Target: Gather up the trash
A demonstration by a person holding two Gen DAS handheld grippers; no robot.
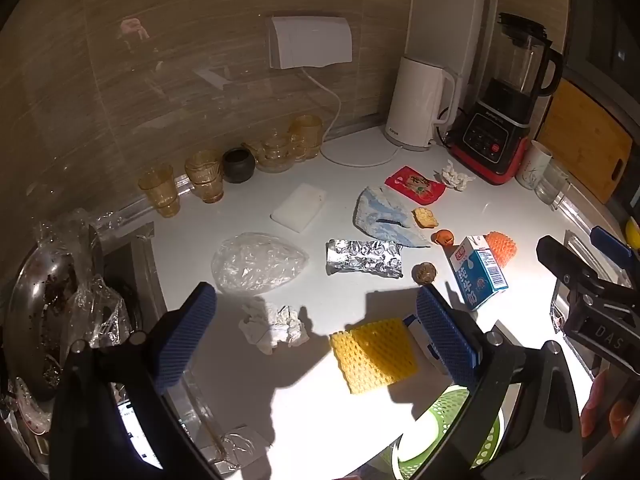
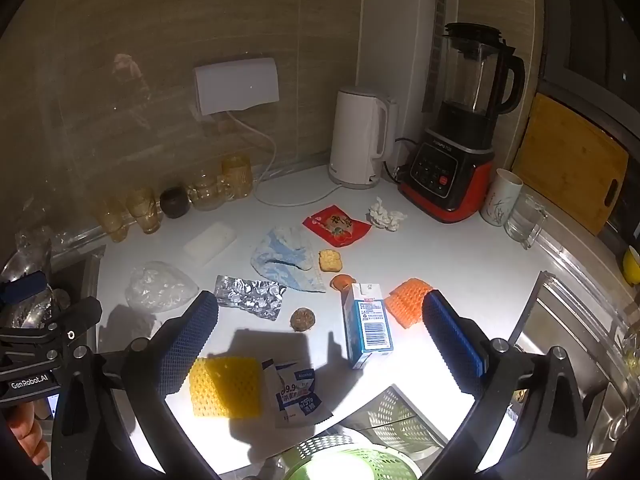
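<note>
Trash lies scattered on the white counter (image 1: 352,168). A yellow foam net (image 1: 372,356) and a crumpled tissue (image 1: 274,326) sit just below my left gripper (image 1: 316,332), which hangs open and empty above them. My right gripper (image 2: 320,340) is also open and empty, over a blue milk carton (image 2: 368,324), the yellow foam net (image 2: 226,386) and a wipe sachet (image 2: 296,396). Farther back are crumpled foil (image 2: 250,296), a clear plastic bag (image 2: 160,286), a blue-white wrapper (image 2: 286,258), a red packet (image 2: 336,226) and an orange foam net (image 2: 408,306). A green perforated basket (image 2: 348,460) stands at the near edge.
A white kettle (image 2: 360,140), a red-based blender (image 2: 460,152), a paper cup (image 2: 500,198) and amber glasses (image 1: 204,180) line the back wall. A wooden board (image 2: 568,160) leans at the right above a sink (image 2: 560,344). A dirty pan (image 1: 40,304) sits at the left.
</note>
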